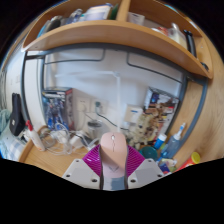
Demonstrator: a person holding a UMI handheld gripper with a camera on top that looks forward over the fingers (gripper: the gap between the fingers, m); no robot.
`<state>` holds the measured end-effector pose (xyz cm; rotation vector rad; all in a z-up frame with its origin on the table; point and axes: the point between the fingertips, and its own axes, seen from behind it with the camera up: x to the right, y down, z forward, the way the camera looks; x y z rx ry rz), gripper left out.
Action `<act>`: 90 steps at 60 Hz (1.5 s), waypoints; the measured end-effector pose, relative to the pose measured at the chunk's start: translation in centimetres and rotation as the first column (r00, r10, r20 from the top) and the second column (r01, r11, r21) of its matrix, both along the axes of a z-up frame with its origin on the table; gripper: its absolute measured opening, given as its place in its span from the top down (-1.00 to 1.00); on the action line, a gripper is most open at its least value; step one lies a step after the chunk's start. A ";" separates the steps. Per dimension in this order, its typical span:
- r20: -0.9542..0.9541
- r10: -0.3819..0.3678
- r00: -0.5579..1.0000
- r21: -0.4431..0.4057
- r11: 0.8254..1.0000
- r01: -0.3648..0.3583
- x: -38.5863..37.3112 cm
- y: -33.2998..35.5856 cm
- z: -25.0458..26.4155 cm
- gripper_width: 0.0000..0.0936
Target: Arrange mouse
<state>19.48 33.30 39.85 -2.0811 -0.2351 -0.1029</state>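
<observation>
Between the fingers: a pale pink mouse (114,150) — both magenta pads (96,160) press on its sides
Gripper (113,165): pinching the mouse, lifted above the desk
Beyond the mouse: a cluttered wooden desk (50,157) — a white wall behind
Overhead: a wooden shelf (100,35) with assorted items

Tongs (112,168) showing two pale grey fingers (80,172) with angular, faceted outer faces. Inner faces carrying magenta pads (96,160) bearing a fine ribbed or gridded texture. Grey finger bodies widening toward the base and meeting the dark housing below. Screws, cables and markings not distinguishable.
</observation>
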 end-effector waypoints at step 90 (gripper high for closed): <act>-0.092 -0.112 0.989 -0.184 0.978 0.094 13.8 -6.2 -1.0 -0.79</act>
